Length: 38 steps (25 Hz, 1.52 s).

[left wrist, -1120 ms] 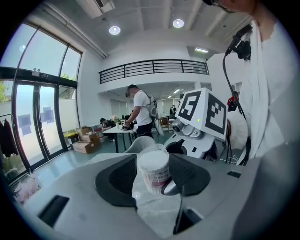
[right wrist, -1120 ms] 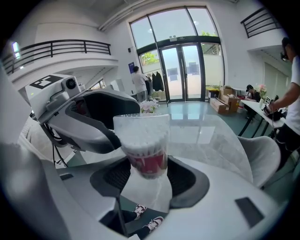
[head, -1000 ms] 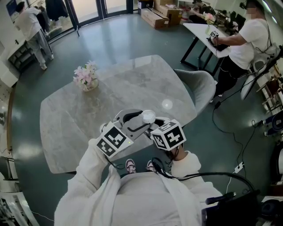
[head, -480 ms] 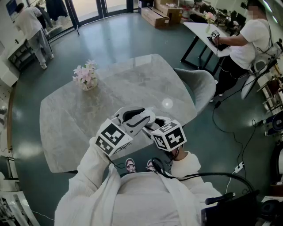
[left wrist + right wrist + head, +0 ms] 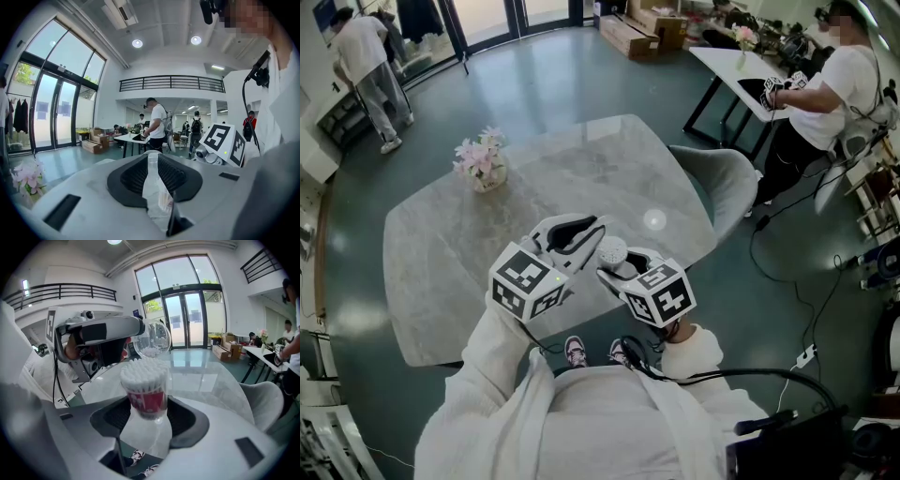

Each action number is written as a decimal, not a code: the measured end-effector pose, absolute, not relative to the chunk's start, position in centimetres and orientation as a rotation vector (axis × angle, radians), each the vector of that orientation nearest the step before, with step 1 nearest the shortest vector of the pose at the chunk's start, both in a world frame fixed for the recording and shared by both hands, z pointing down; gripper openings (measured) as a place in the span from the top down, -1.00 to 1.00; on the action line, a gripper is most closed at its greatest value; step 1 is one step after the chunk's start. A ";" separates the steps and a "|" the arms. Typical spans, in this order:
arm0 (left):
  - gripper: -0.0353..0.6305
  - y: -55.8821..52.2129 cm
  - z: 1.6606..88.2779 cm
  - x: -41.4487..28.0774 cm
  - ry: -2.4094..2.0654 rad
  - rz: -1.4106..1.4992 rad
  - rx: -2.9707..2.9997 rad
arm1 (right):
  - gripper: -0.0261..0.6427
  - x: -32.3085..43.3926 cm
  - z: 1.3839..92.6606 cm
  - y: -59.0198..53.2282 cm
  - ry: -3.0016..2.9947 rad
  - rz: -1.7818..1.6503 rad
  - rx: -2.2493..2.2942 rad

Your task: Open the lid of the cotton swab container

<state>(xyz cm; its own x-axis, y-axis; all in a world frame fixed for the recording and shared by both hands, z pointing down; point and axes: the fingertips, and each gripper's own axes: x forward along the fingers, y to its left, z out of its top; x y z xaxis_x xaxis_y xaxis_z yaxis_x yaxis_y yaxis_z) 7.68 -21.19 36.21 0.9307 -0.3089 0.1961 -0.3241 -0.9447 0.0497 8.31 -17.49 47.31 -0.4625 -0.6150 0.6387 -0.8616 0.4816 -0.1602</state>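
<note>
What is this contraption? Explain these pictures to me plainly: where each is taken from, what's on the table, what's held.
There is no robot here. A person holds a two-jaw gripper in each hand. The head view looks down from a camera on that person's head. The two gripper views come from cameras riding on the grippers, looking along their jaws. On the marble table stands a vase of pink flowers. The right gripper clamps the cotton swab container, which is open with the swab tips showing. The left gripper, whose jaws have just been closing, pinches the clear lid, held apart from the container.
</note>
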 end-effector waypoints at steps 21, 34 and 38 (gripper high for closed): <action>0.71 -24.2 37.5 6.3 -0.503 0.142 2.715 | 0.03 8.3 47.0 -17.7 -2.248 0.590 1.226; 0.67 -22.2 37.0 7.5 -0.433 0.135 2.795 | 0.03 9.1 47.5 -17.8 -2.193 0.620 1.263; 0.58 -21.6 36.9 7.7 -0.428 0.137 2.797 | 0.03 9.3 47.4 -17.7 -2.192 0.631 1.268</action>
